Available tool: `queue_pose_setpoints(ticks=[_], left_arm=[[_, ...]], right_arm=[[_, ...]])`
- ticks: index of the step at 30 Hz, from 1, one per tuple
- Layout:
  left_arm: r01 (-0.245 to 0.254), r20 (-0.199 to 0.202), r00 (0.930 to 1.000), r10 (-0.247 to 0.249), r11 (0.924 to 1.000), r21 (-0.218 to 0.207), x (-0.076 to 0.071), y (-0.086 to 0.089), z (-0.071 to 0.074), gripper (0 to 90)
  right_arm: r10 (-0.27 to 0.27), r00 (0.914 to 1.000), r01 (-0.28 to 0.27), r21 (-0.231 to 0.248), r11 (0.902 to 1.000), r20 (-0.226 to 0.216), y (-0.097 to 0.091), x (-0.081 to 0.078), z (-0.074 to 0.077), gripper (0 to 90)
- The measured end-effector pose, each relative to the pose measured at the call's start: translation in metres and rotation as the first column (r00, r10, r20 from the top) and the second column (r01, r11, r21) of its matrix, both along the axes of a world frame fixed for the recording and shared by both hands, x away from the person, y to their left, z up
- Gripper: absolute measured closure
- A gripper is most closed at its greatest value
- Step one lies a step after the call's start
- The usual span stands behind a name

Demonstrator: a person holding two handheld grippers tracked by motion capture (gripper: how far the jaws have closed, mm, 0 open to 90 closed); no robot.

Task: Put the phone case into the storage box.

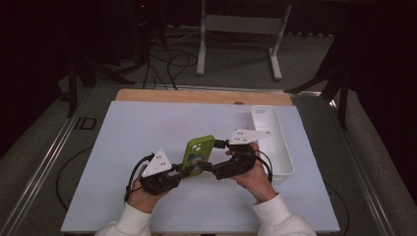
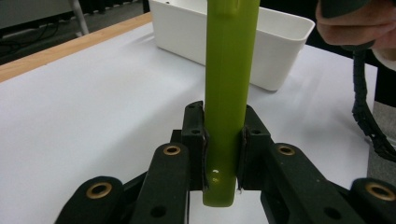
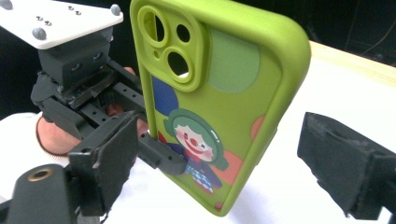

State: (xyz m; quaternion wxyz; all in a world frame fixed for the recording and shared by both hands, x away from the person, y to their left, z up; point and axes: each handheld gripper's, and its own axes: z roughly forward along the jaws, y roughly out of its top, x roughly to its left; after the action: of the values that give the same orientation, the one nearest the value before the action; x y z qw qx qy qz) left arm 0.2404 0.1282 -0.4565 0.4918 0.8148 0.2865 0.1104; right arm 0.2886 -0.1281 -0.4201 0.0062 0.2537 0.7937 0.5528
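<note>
Between the two grippers in the high view, a green phone case (image 1: pixel 198 155) is held up over the white table (image 1: pixel 147 142), the left gripper (image 1: pixel 181 171) at its lower edge, the right gripper (image 1: pixel 216 156) beside it, a white bin (image 1: pixel 282 157) just beyond. In the left gripper view, both pads clench the case's edge. In the right gripper view, the fingers (image 3: pixel 343 168) stand released, wide on either side of the case without touching. With only one edge pinched, the case could pivot or slip out if the left hand tilts.
</note>
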Motion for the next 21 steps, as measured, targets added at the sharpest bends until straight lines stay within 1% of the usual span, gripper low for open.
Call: queue_pose_setpoints(ticks=[2,3,9,11,19,21], left_arm=[[-0.007,0.002,1.0,0.007,1.0,-0.001,0.0001,0.0002,0.0001,77.7],[-0.01,0.002,0.9999,0.01,0.9999,0.0,0.0,0.0003,0.0002,77.7],[-0.037,0.01,0.9993,0.037,0.9993,0.003,-0.0002,0.0012,0.0012,77.7],[-0.042,0.014,0.999,0.042,0.9991,0.003,-0.0001,0.0018,0.0018,77.7],[-0.068,0.028,0.9973,0.067,0.9976,0.011,-0.001,0.0012,0.0027,77.7],[-0.067,0.028,0.9974,0.067,0.9977,0.011,-0.001,0.001,0.0028,77.7]], right_arm=[[-0.018,0.9998,0.018,-0.004,0.9998,0.002,-0.0006,-0.0005,0.0008,10.7],[-0.036,0.9993,0.036,-0.011,0.9993,0.007,-0.0003,-0.0007,0.0011,9.7],[-0.081,0.9965,0.081,-0.015,0.9966,0.021,0.0003,-0.0026,0.0014,8.2],[-0.092,0.9955,0.093,-0.014,0.9956,0.02,0.0004,-0.0031,0.0013,8.2],[-0.125,0.9919,0.125,0.007,0.9922,0.021,-0.0017,-0.0038,0.0027,8.3],[-0.141,0.9899,0.14,0.026,0.9898,0.016,-0.0026,-0.0039,0.0031,8.3]])
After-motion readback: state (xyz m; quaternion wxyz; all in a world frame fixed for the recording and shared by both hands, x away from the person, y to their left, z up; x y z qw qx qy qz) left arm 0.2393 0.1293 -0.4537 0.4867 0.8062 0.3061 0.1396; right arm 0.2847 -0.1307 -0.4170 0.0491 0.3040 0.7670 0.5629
